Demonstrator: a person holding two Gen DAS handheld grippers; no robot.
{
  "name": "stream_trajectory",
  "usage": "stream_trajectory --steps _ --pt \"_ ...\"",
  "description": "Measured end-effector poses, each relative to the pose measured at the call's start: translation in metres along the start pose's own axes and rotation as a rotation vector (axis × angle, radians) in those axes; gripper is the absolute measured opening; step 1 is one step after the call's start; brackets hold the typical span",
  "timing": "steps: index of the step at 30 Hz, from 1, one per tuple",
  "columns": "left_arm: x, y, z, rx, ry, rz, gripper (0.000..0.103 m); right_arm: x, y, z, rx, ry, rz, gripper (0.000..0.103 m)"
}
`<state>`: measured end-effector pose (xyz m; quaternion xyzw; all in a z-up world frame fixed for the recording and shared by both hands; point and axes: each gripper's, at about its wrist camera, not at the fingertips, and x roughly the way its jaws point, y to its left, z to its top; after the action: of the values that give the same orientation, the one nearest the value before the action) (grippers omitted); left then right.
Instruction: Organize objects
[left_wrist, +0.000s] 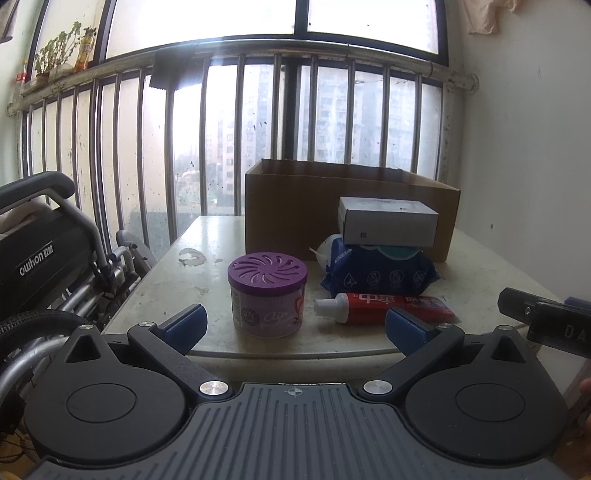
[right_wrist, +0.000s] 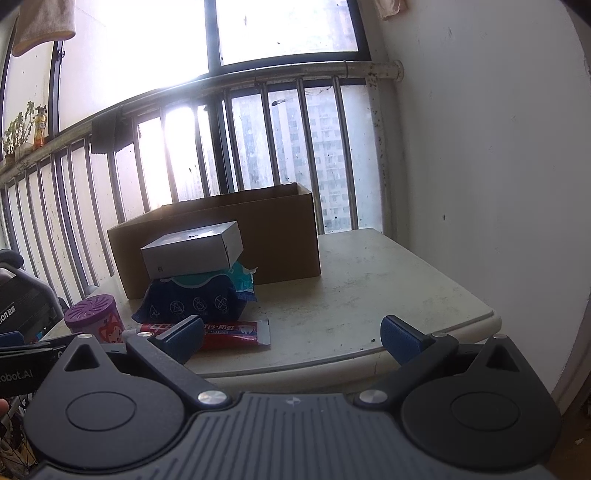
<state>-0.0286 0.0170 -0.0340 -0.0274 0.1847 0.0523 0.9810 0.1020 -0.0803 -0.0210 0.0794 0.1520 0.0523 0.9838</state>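
Note:
A purple-lidded air freshener can stands near the table's front edge. A red toothpaste tube lies to its right. Behind it a blue wipes pack carries a white box. An open cardboard box stands at the back. My left gripper is open and empty, in front of the can. My right gripper is open and empty, near the tube's end. The right gripper's side shows in the left wrist view.
The white table stands against a window with metal bars. A folded wheelchair stands left of the table. A white wall runs along the right. Plants sit on the ledge at upper left.

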Motion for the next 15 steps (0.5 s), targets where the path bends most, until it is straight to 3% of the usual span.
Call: stream_trajectory --steps 15 --pt "-0.0028 -0.0019 0.0004 0.011 -0.010 0.006 0.103 -0.0031 0.0014 -0.0012 -0.023 0.016 0.004 0.103"
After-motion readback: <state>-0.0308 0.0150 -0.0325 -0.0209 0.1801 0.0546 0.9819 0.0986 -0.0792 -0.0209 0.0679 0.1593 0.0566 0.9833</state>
